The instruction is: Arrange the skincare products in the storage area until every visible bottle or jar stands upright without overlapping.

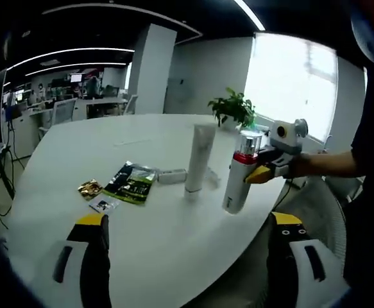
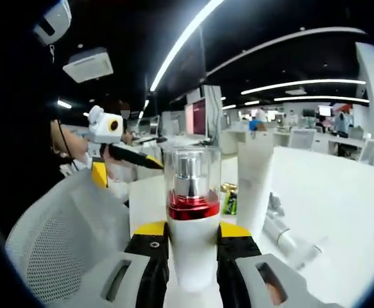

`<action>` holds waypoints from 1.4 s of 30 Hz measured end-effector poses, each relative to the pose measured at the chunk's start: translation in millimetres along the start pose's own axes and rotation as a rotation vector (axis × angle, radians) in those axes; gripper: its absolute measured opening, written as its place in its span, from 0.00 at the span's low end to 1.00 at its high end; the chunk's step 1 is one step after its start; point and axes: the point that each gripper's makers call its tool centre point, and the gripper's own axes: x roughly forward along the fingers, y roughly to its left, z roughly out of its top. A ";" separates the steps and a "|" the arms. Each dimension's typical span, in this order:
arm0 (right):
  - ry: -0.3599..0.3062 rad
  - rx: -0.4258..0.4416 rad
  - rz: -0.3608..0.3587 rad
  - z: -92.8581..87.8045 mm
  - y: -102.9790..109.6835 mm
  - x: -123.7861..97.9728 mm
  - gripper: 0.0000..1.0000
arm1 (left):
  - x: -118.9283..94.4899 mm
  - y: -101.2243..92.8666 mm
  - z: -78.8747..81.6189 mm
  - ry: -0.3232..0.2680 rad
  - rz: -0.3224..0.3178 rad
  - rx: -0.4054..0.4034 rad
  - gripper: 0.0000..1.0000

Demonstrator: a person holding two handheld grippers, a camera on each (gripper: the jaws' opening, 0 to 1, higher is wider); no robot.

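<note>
My right gripper (image 2: 192, 232) is shut on a white bottle (image 2: 192, 173) with a red band and a clear cap. In the left gripper view this bottle (image 1: 239, 179) leans slightly near the table's right edge, with the right gripper (image 1: 263, 172) clamping it from the right. Just left of it a tall white tube (image 1: 199, 159) stands upright, and the tube (image 2: 254, 186) also rises right of the held bottle. A small pale bottle (image 1: 172, 175) lies on its side beside the tube. My left gripper (image 1: 189, 219) is open and holds nothing, low over the near table edge.
On the white table (image 1: 110, 141) lie a green-black sachet (image 1: 132, 183), a gold packet (image 1: 90, 188) and a small sachet (image 1: 103, 205). A potted plant (image 1: 233, 108) stands at the far edge. A grey mesh chair (image 2: 58, 250) is beside the table. A person's arm (image 1: 328, 163) reaches in from the right.
</note>
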 end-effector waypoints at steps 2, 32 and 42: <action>-0.002 -0.002 -0.007 -2.9 -3.0 0.3 0.19 | 1.6 -1.0 -1.9 0.009 -0.005 0.000 0.95; 0.002 -0.045 -0.002 -25.0 -23.5 -2.3 0.21 | 11.2 2.2 -12.3 0.043 -0.030 -0.051 0.92; 0.090 -0.104 -0.001 -27.9 -20.3 -2.8 0.22 | 12.4 0.1 -14.2 0.040 -0.036 -0.062 0.91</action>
